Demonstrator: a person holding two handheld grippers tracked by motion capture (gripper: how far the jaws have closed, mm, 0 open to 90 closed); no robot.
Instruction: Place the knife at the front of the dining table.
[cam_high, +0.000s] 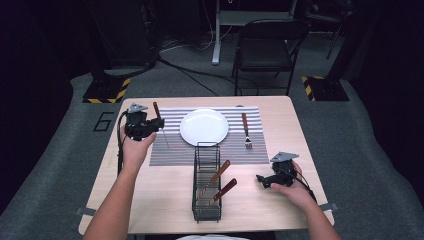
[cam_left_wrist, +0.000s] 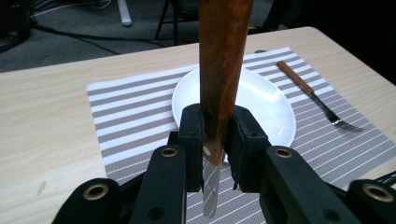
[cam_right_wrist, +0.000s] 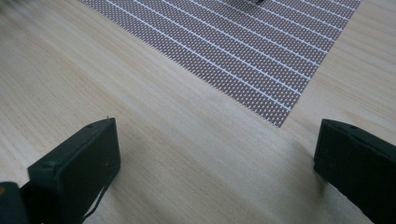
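While it hangs blade-down: the wooden-handled table knife sits above the striped grey placemat, left of the round white plate.
Left gripper: clenched on the handle's base.
Right gripper: released, idle over the pale wooden table.
Doing it well: lower gently, lay the knife parallel to the plate, then let go.

Lab or recording studio, not a home. Dark room with black walls and grey carpet floor. Yellow-black hazard-striped stand bases far left and far right. Cables trail across the floor. Folding chair and a metal desk leg at the far side. Lone wooden tabletop staged with a mock place setting.
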